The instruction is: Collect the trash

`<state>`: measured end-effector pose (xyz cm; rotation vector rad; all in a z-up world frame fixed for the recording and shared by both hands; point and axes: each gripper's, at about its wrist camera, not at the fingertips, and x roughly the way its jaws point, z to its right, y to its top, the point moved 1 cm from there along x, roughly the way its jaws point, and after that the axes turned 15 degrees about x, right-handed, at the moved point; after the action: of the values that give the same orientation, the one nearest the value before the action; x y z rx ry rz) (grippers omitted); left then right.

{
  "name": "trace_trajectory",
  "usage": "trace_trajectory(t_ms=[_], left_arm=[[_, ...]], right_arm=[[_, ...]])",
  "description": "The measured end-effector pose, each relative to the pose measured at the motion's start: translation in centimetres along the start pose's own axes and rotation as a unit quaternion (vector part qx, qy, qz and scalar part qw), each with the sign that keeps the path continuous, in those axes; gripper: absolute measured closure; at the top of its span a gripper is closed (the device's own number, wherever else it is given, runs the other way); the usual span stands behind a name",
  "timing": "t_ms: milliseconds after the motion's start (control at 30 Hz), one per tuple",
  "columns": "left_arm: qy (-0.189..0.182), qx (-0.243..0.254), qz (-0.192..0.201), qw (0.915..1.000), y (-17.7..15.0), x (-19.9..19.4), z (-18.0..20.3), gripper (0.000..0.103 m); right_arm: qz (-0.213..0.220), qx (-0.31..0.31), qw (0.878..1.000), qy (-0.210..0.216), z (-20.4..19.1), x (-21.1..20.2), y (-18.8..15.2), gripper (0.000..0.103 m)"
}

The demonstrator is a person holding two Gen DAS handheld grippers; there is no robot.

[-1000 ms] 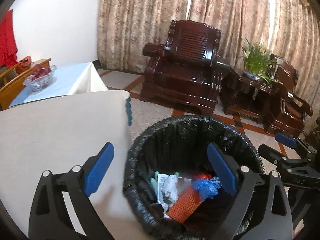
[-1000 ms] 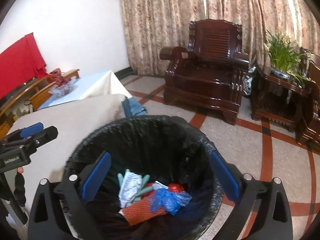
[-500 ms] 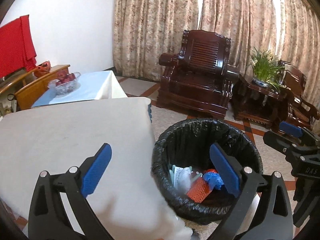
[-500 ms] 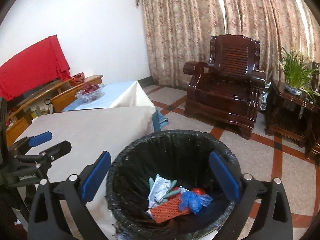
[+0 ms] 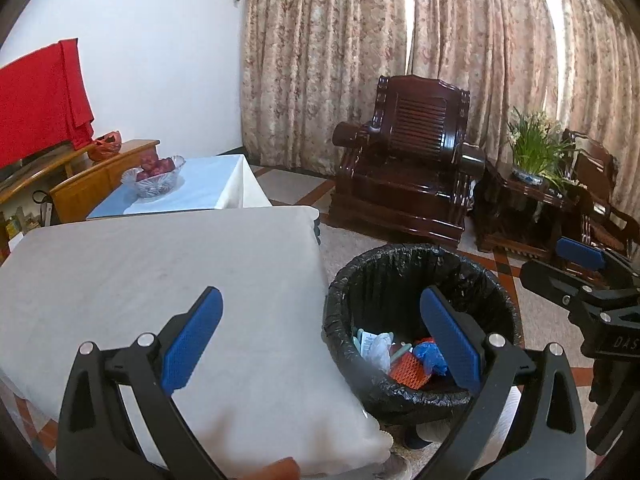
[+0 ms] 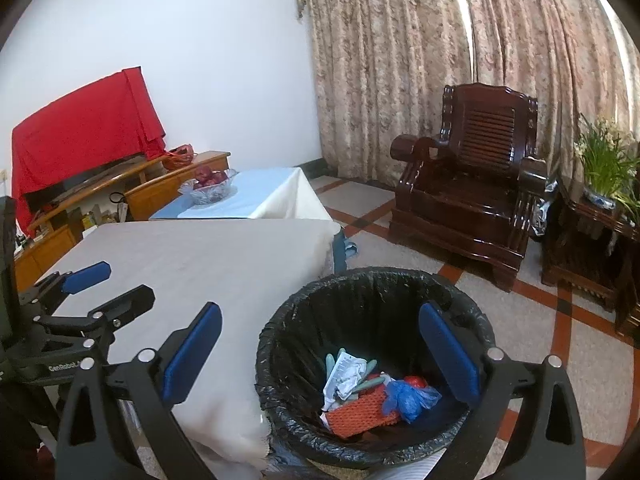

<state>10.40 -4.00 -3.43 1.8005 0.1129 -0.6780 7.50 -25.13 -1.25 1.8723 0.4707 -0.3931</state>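
Left gripper (image 5: 320, 336) hanging released, jaws spread wide, nothing between pads, lower centre of left wrist view. Right gripper (image 6: 320, 352) likewise gaping empty over bin (image 6: 472, 312), lower centre of right wrist view. Trash (image 6: 372, 396) lying at bin bottom: orange mesh, blue wad, white wrapper. Table (image 5: 160, 264) showing bare cloth at centre left. Judging collecting step nearly over; next move calling for scan for leftover litter. Armchair (image 5: 404, 176) and curtains (image 5: 360, 40) standing beyond, upper right.
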Motion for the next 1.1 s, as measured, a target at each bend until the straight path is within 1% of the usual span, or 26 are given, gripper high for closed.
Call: trace_trajectory(t_ms=[300,567,1100], left_arm=[[0.011,-0.004,0.023,0.9997,0.2,-2.2,-0.4,0.007],[0.018,-0.009,0.032,0.9993,0.2,-3.2,-0.7,0.007],[0.024,-0.009,0.038,0.9989,0.1,-3.8,-1.0,0.007]], right_arm=[[0.008,-0.012,1.0,0.009,-1.2,-0.8,-0.2,0.006],[0.015,-0.021,1.0,0.014,-2.1,-1.3,-0.2,0.006],[0.02,-0.027,0.999,0.017,-2.8,-1.5,-0.3,0.006]])
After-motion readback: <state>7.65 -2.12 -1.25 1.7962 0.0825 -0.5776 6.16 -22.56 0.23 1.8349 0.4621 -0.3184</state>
